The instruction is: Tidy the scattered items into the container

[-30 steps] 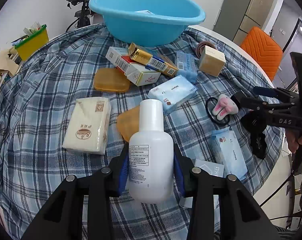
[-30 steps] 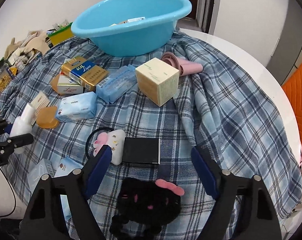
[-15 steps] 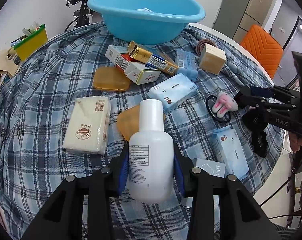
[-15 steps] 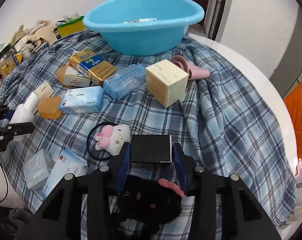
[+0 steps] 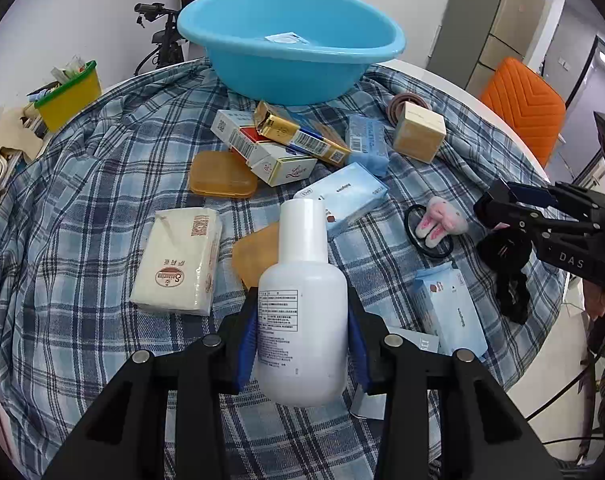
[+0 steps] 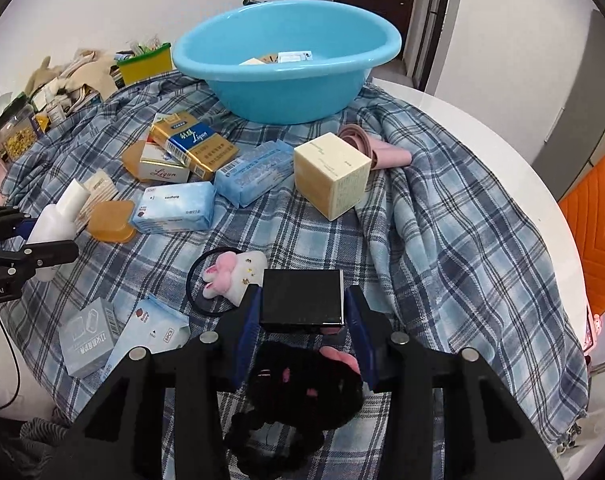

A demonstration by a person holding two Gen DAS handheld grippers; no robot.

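Observation:
My left gripper (image 5: 302,332) is shut on a white plastic bottle (image 5: 302,300), held above the checked cloth with its cap pointing away from me. My right gripper (image 6: 302,316) is shut on a small black box (image 6: 302,300), lifted just over a black fluffy hair tie (image 6: 302,392). The blue basin (image 6: 286,60) stands at the far side of the table with a few small packs inside. Between the grippers and the basin lie cigarette boxes (image 6: 192,144), blue tissue packs (image 6: 174,208), a cream cube box (image 6: 332,174) and a pink bunny hair tie (image 6: 232,276).
A white tissue pack (image 5: 178,260) and two amber soap cases (image 5: 222,174) lie left of the bottle. A grey box (image 6: 88,336) and a blue pack (image 6: 150,328) sit at the near edge. An orange chair (image 5: 522,104) stands to the right, a yellow-green bin (image 5: 68,96) far left.
My right gripper's jaws came together on the black box and raised it slightly off the cloth. The left gripper kept still with the bottle.

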